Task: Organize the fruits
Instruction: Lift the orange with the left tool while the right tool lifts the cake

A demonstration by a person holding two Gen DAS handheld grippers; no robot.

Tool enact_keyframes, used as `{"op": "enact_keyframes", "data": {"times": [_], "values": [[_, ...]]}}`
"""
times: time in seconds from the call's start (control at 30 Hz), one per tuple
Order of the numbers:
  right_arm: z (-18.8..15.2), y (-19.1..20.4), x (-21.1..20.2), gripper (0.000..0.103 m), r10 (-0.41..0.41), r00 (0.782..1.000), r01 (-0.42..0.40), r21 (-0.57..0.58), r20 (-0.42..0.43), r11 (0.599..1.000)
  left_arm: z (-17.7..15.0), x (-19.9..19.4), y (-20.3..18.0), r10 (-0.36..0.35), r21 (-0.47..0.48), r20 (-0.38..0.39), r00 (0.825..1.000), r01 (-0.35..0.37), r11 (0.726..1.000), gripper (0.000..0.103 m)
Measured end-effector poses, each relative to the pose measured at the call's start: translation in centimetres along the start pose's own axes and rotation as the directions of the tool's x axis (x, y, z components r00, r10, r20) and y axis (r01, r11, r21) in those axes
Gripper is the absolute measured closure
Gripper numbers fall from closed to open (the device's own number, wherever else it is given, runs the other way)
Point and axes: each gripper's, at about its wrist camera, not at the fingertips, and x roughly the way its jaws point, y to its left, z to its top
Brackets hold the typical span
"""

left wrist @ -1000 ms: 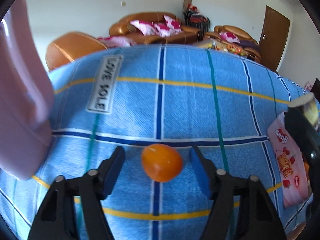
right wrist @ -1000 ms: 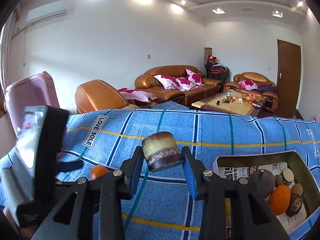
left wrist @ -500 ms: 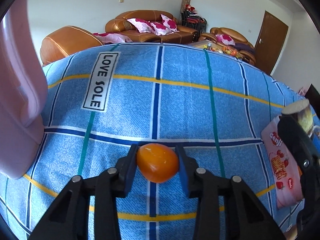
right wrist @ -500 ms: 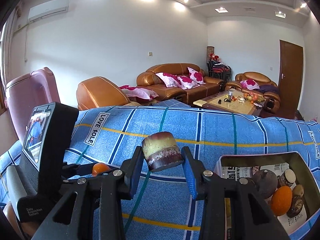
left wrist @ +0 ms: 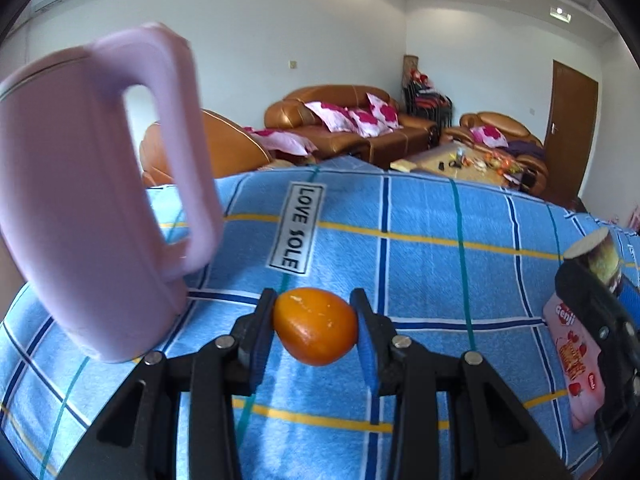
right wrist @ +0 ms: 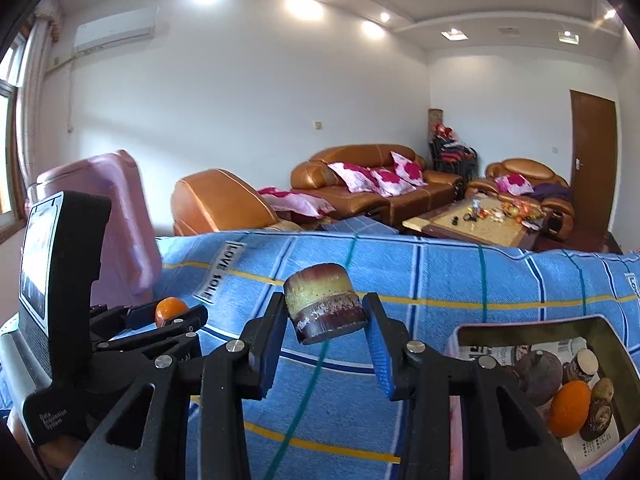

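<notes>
Lifted now, the small orange fruit (left wrist: 315, 325) is riding between the pads of the left claw (left wrist: 316, 330), which was wide around it a second ago and is now clamping it just above the blue checked cloth (left wrist: 420, 264) on the worktop. A pink jug (left wrist: 86, 196) is looming close on the left, and a pink snack packet (left wrist: 576, 356) is lying at the right edge. The fruit is round and glossy, so I judge it could be squeezing out sideways if the grip is off-centre, or the claw could be clipping the jug on a swing.

From the right wrist, the right claw (right wrist: 326, 330) is holding a cut chunk of fruit (right wrist: 324, 304), tilted, clear of the cloth. An open box (right wrist: 532, 330) lower right is already carrying several fruits, including an orange (right wrist: 570, 408). Dropping from height could be bouncing pieces out over its low wall.
</notes>
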Motion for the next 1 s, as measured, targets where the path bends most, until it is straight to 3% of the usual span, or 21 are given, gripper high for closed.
{"op": "enact_keyframes", "data": {"times": [0.2,0.43,1.0], "values": [[-0.1,1.5,-0.2,0.062,0.034,0.999,-0.034,-0.054,0.013,0.998,-0.1,-0.6,0.5,0.038,0.008,0.032,0.999,-0.038,0.999,0.064],[-0.6,2.0,0.1,0.062,0.029,1.0,-0.03,-0.076,-0.004,0.997,0.0,-0.5,1.6,0.026,-0.036,0.019,0.999,-0.026,0.999,0.064],[-0.8,2.4,-0.9,0.062,0.014,1.0,-0.015,-0.092,-0.007,0.996,-0.4,-0.7,1.7,0.015,-0.036,0.025,1.0,-0.015,0.999,0.064]]}}
